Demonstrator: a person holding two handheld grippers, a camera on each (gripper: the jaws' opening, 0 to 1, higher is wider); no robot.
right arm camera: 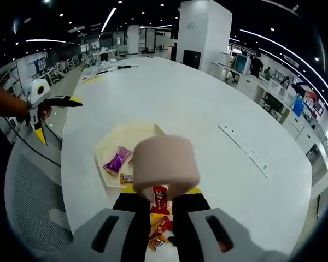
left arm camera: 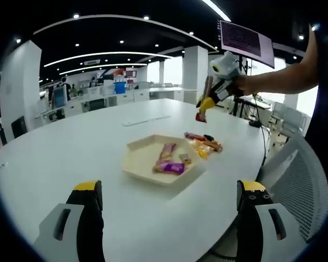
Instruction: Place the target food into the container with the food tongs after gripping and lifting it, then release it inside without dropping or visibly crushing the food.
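A beige tray (left arm camera: 140, 148) lies on the white table (left arm camera: 71, 153) and holds a purple packet (left arm camera: 171, 167) and other wrapped snacks. More snack packets (left arm camera: 203, 143) lie in a pile just right of it. My left gripper (left arm camera: 169, 186) hovers open, short of the tray. A hand holds my right gripper (left arm camera: 202, 109) high over the pile. In the right gripper view, the right gripper (right arm camera: 159, 203) is shut on a red snack packet (right arm camera: 159, 197), above the tray (right arm camera: 112, 139) and the pile (right arm camera: 157, 236). A blurred pinkish round thing (right arm camera: 165, 162) hides part of the tray. The left gripper (right arm camera: 50, 115) is at the left, open.
A grey mesh chair (left arm camera: 295, 180) stands at the table's edge near the tray, and it also shows as the chair (right arm camera: 27, 191) below the left gripper. A monitor (left arm camera: 246, 41) hangs behind the right hand. Desks and pillars fill the far office.
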